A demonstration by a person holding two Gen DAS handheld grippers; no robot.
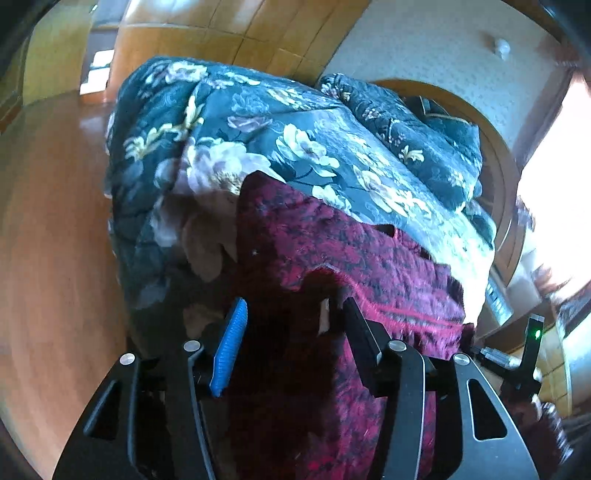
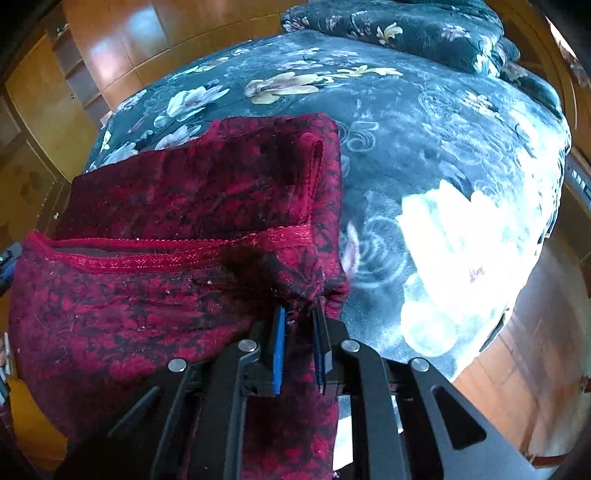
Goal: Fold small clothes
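Right tongs (image 2: pixel 299 314) clamped on dark red patterned fleece garment (image 2: pixel 177 229); left tongs (image 1: pixel 291 317) apart; we keep hem taut, lay flat on bed.

Count: 1 red-black garment (image 2: pixel 177 206) on near part of bed. 1 floral bedspread (image 2: pixel 424 155). 1 bunched floral quilt (image 2: pixel 399 26) at far end. 2 grippers: left gripper (image 1: pixel 291 314), right gripper (image 2: pixel 300 314).

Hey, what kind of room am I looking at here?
Most likely a bedroom: a bed under a dark floral quilt, a curved wooden headboard behind it, and wooden wardrobes along the wall.
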